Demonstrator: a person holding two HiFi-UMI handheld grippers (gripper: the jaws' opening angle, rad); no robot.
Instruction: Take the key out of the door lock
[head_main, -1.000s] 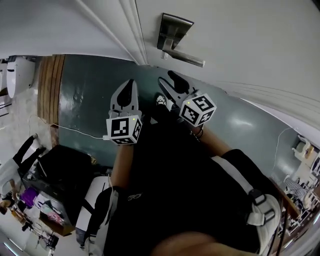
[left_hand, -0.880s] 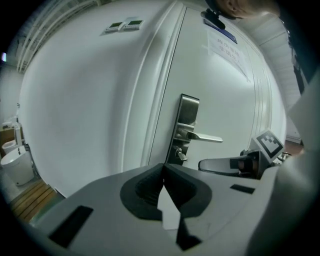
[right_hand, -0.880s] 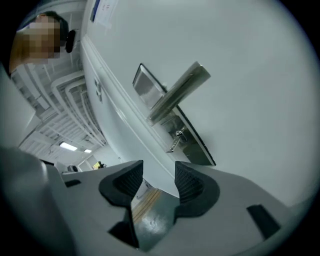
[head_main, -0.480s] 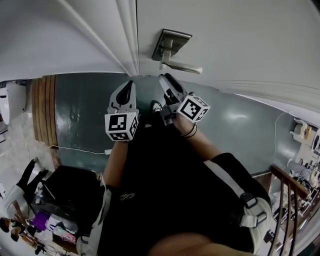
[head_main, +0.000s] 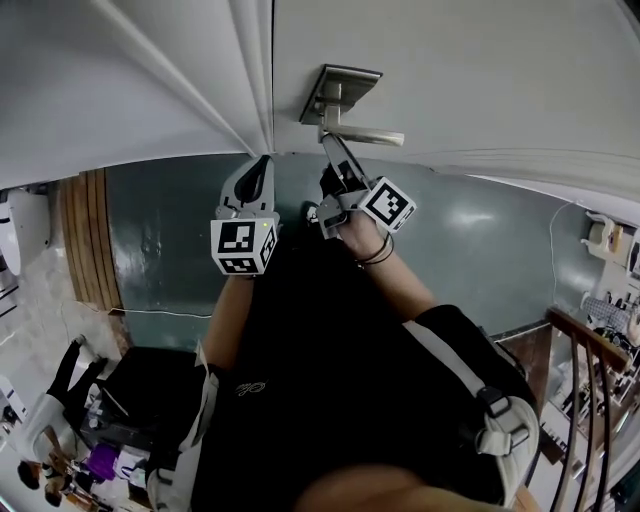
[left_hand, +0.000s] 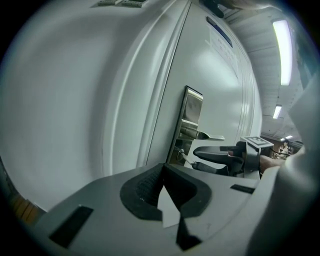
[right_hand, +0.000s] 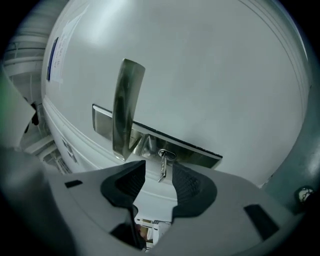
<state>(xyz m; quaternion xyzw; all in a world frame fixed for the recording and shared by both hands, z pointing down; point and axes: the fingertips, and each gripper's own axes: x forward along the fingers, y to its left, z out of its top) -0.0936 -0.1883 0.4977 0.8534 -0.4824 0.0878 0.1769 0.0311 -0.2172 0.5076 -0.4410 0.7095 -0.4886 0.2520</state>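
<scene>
A small silver key (right_hand: 162, 166) sticks out of the lock cylinder (right_hand: 167, 154) on the metal lock plate (head_main: 341, 88) of a white door, under the lever handle (right_hand: 125, 107). My right gripper (right_hand: 159, 173) points level at the door. Its jaws have just been closing; the key lies between the pads, which do not press on it. In the head view that gripper (head_main: 334, 158) is right under the handle (head_main: 366, 135). My left gripper (head_main: 256, 176) hovers to its left, near the door frame, shut on nothing. The left gripper view shows the key (left_hand: 186, 157) and the right gripper's fingers (left_hand: 217, 154).
The door frame moulding (head_main: 252, 70) runs just left of the lock plate. Below lie a dark green floor (head_main: 170, 230) and a wooden strip (head_main: 92, 235). A stair railing (head_main: 590, 400) stands at the right. Bags and clutter (head_main: 70, 450) sit at the lower left.
My right gripper has moved up to the lock and rolled, so its jaws now bracket the key. My left gripper has come closer to the door frame.
</scene>
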